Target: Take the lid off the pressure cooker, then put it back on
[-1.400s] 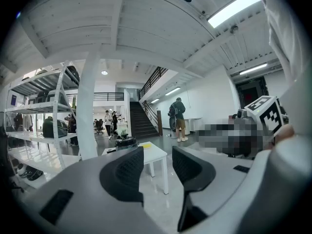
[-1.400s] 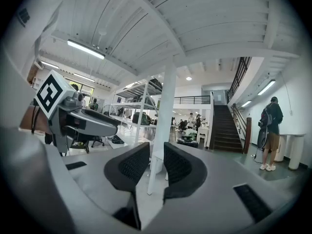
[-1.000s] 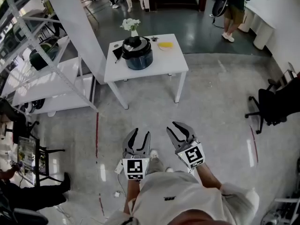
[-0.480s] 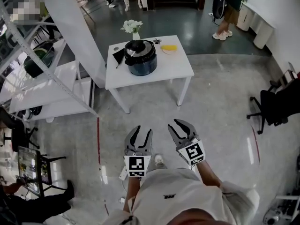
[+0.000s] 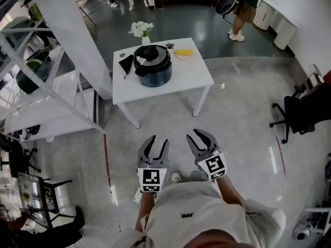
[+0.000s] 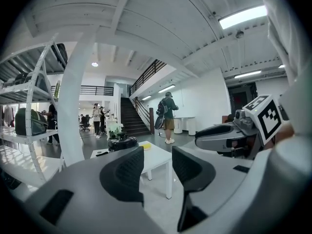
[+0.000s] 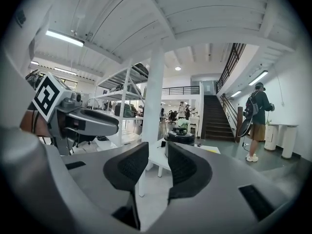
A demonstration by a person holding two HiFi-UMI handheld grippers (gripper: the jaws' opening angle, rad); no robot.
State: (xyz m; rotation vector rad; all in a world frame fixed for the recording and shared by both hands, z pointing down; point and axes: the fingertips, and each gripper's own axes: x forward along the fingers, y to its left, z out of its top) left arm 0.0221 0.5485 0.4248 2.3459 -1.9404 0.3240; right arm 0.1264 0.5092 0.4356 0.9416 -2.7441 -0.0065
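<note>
Since the earlier frame the table [image 5: 194,77] has been approached; on the pressure cooker [image 5: 153,72], upper centre, the lid [image 5: 151,55] is not yet removed, and left gripper [image 5: 158,139] and right gripper [image 5: 198,134] are held slightly spread, empty.

The pressure cooker [image 5: 153,74] is a round, dark blue-black pot standing upright on the left half of a white table [image 5: 189,76], nearer the table's back edge than its front. Its black lid [image 5: 151,56] sits level on top, closing the pot, with a dark knob at the centre and a shiny rim
</note>
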